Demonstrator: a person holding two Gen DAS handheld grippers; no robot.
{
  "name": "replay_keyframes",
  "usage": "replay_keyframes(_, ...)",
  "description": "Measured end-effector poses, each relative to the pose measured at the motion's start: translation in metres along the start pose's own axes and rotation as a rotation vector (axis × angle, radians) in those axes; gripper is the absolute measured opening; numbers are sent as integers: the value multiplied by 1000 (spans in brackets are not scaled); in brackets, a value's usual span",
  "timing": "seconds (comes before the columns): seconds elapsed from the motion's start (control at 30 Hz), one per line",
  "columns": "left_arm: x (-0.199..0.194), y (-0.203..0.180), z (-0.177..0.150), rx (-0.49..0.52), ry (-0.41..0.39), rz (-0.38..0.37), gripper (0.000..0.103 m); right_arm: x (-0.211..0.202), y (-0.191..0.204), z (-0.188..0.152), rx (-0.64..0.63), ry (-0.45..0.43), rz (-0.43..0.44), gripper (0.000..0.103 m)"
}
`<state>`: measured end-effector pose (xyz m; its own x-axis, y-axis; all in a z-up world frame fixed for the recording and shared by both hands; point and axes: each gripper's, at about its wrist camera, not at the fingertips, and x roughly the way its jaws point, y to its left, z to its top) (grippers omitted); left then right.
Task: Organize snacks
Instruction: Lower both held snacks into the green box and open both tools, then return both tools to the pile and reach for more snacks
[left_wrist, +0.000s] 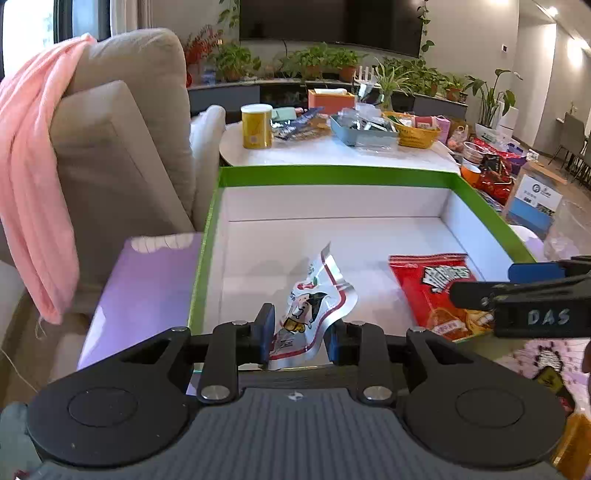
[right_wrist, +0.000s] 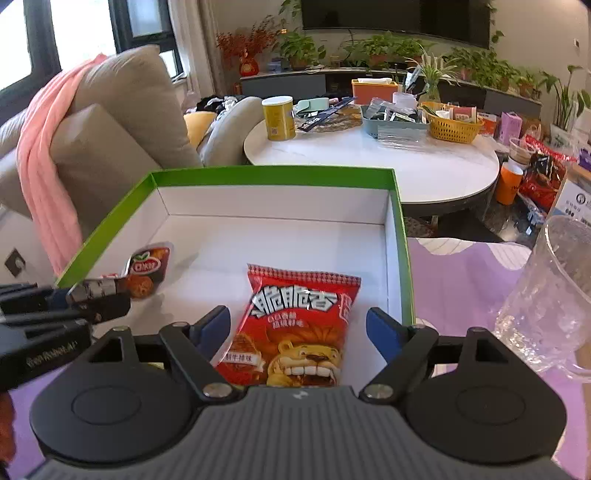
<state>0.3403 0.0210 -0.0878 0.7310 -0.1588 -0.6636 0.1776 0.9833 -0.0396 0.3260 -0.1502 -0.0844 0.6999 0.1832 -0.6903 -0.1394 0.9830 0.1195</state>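
Note:
A white box with a green rim (left_wrist: 332, 175) (right_wrist: 273, 171) lies on a purple cloth. A silver snack pouch (left_wrist: 314, 302) (right_wrist: 149, 269) leans on the box floor at the near left. My left gripper (left_wrist: 301, 338) (right_wrist: 110, 295) is open, its blue pads on either side of the pouch's lower end. A red snack bag (right_wrist: 295, 325) (left_wrist: 432, 291) printed with a lion lies at the near right of the box. My right gripper (right_wrist: 301, 328) (left_wrist: 482, 282) is shut on its near end, which the gripper body hides.
A clear glass mug (right_wrist: 546, 295) stands on the purple cloth (left_wrist: 140, 295) just right of the box. A beige sofa with a pink cloth (left_wrist: 33, 184) is on the left. Behind the box, a round white table (right_wrist: 369, 162) carries a yellow can (left_wrist: 256, 125), baskets and packets.

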Motion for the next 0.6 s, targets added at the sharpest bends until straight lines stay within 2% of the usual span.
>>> replay_keyframes(0.13,-5,-5,-1,11,7,0,26,-6,3,-5,-23,11,-15,53)
replay_keyframes(0.27,-20,-15,3,46,5,2,26,-30,3,-5,-20,-33,-29,53)
replay_keyframes(0.47,-72,-29,5,81,-75,1,26,-80,-2,-3,-6,-131,-44,53)
replay_keyframes(0.6,-107,-34,0,94,-127,-3,26,-112,-7,-12,3,-176,-47,53)
